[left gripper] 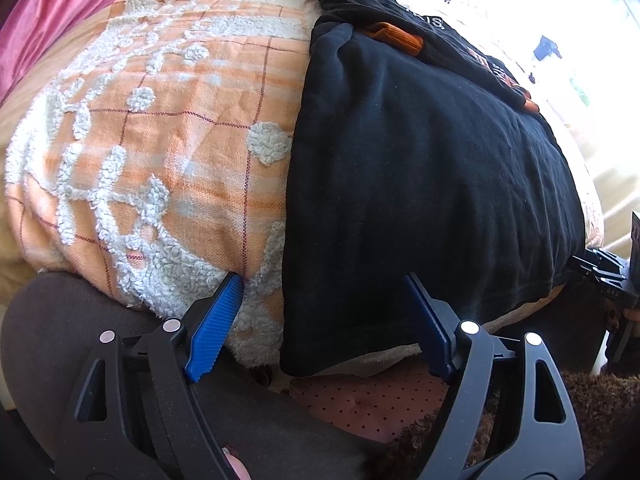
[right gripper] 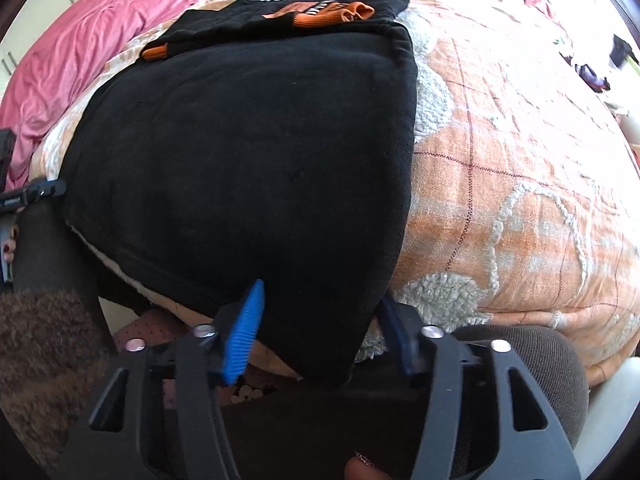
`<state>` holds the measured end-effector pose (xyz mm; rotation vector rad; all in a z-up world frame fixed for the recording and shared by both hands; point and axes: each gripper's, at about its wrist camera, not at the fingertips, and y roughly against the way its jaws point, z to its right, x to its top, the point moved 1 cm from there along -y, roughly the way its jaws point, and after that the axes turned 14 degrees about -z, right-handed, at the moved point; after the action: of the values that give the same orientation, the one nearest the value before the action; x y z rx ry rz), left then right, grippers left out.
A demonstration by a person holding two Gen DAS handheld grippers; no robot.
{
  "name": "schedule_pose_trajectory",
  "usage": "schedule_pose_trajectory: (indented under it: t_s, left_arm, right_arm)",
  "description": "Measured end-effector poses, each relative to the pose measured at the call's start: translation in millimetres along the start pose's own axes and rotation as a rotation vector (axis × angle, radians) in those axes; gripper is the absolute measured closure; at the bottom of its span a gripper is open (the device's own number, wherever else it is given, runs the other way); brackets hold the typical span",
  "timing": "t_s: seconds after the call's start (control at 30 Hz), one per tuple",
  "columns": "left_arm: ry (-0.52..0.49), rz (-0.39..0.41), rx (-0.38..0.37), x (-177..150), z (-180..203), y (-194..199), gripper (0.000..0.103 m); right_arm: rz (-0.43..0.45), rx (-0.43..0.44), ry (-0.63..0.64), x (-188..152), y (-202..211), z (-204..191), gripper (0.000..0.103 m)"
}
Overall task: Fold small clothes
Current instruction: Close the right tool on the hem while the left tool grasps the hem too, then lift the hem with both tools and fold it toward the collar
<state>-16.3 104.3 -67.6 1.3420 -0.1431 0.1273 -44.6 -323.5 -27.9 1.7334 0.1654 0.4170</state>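
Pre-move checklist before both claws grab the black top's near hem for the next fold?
1. Left claw open: ok.
2. Right claw open: ok.
3. Near corners of the black top sit between each claw's fingers: ok.
4. Orange cuffs folded in onto the top: ok.
5. Top lies flat on the orange blanket: ok, only small wrinkles.
6. Hem separate from the blanket underneath, so only the top gets pinched: cannot tell.

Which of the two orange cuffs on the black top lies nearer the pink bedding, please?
The flat orange cuff at the black top's left edge is nearer the pink bedding; the bunched orange cuff lies over the chest print.
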Motion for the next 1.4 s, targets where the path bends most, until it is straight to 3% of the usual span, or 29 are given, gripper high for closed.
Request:
schedule_pose_trajectory:
  t_s: [0.13, 0.27, 0.53, 0.67, 0.73, 0.9, 1.1, 1.4]
  left_arm:
    - [-0.003, -0.006, -0.003, 2, -1, -2, 0.03]
    - [0.002, -0.007, -0.019, 2, -3, -3, 0.03]
    - [0.009, -0.028, -0.048, 0, -4, -1, 0.033]
    - [0.041, -0.044, -0.12, -4, -12, 4, 0.051]
    - [0.051, -0.055, -0.159, -6, -13, 4, 0.054]
    - [0.081, -0.058, -0.148, -6, -18, 3, 0.081]
    - [0.056, -0.031, -0.143, -1, -18, 17, 0.1]
    - [0.049, 0.09, -0.261, 17, -9, 53, 0.101]
  right_arm:
    - [0.022, 0.059, 0.025, -4, 1, -3, 0.088]
    - [0.057, 0.101, 0.014, 0, 6, -5, 0.094]
    - [0.253, 0.245, 0.009, 3, 53, 3, 0.096]
    - [0.301, 0.26, 0.003, 12, 66, 7, 0.096]
    - [0.313, 0.264, 0.001, 18, 68, 7, 0.096]
    - [0.323, 0.27, -0.011, 25, 69, 10, 0.096]
    - [0.355, 0.27, -0.034, 22, 75, 16, 0.096]
    - [0.427, 0.278, -0.086, 25, 86, 29, 0.096]
